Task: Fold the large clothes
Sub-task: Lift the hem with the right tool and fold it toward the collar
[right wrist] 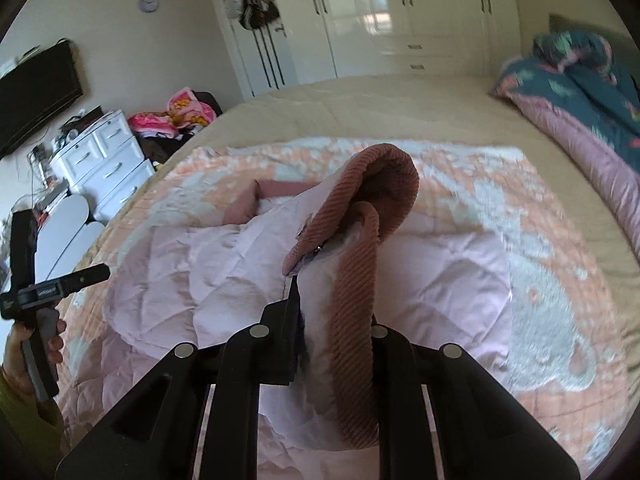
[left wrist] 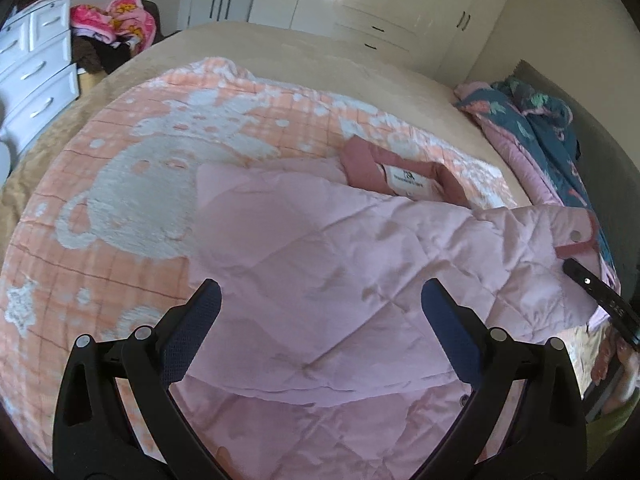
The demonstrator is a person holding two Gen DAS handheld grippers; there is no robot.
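The right tool (right wrist: 320,312) is clamping the ribbed cuff (right wrist: 360,264) of the pink jacket (left wrist: 320,280); the left tool (left wrist: 320,320) is hovering wide open, holding nothing; folding is looking barely begun on the bed (left wrist: 320,48).

1. The right gripper (right wrist: 316,300) has one finger hidden behind the jacket's (right wrist: 248,264) ribbed cuff (right wrist: 356,280).
2. In the left wrist view, the right gripper (left wrist: 592,292) is cut off by the frame edge, so its jaws cannot be seen.
3. The jacket's label (left wrist: 410,178) is too small to read.
4. The quilt (right wrist: 592,92) is blurred and runs off the right edge.
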